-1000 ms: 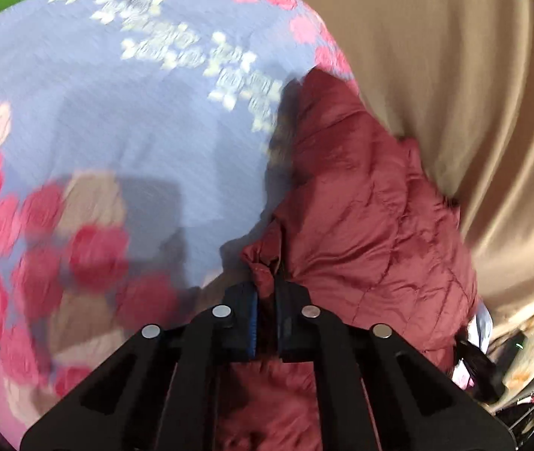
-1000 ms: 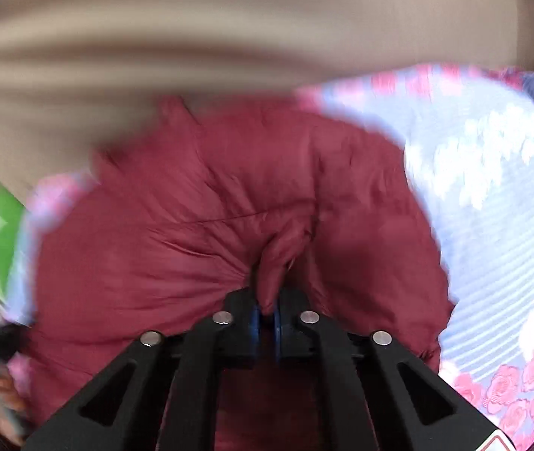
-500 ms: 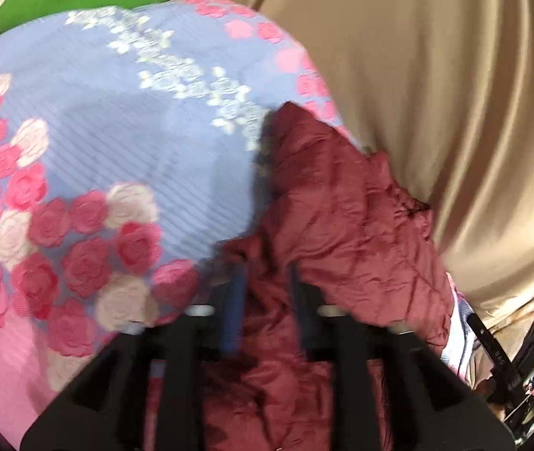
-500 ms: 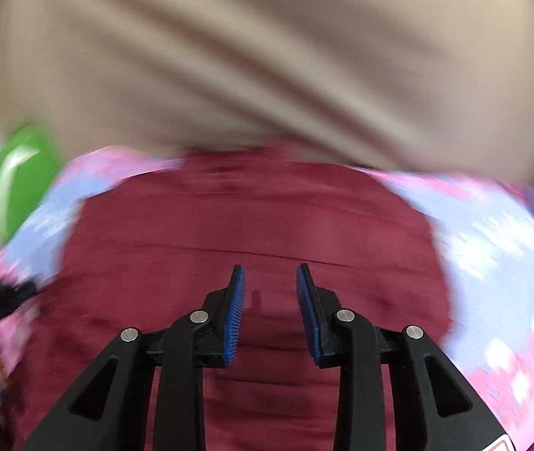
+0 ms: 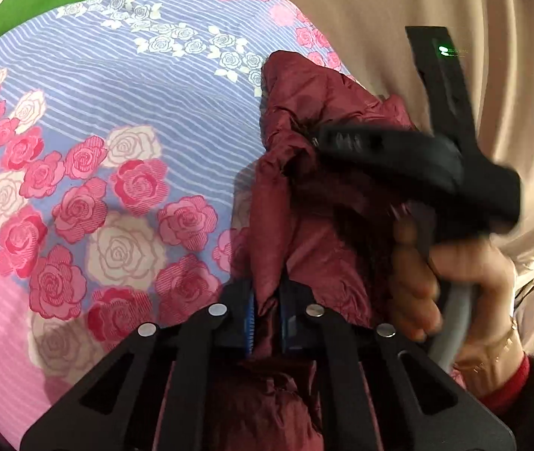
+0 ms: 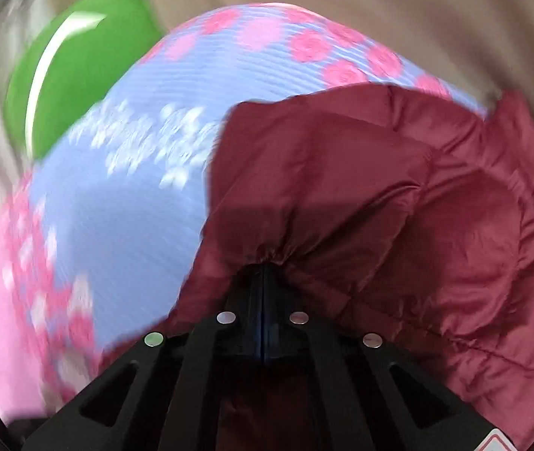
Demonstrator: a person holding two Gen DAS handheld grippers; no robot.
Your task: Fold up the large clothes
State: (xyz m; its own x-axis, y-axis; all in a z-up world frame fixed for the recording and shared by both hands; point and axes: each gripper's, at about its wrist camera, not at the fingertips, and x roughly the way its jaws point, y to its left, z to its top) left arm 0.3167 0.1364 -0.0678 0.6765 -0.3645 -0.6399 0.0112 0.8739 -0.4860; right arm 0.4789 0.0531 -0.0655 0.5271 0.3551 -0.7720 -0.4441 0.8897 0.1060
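Note:
A maroon quilted jacket lies bunched on a floral bed sheet. My left gripper is shut on a fold of the jacket's edge. The right gripper's black body shows in the left wrist view, over the jacket, held by a hand. In the right wrist view the jacket fills the right half, and my right gripper is shut on a gathered fold of it. The right wrist view is blurred by motion.
Beige curtain hangs behind the bed on the right. A green cushion sits at the far left corner of the bed. The blue striped and pink rose sheet spreads to the left of the jacket.
Both grippers opened half a second ago and have shut again on new folds of the jacket. The right gripper has swung over into the left wrist view.

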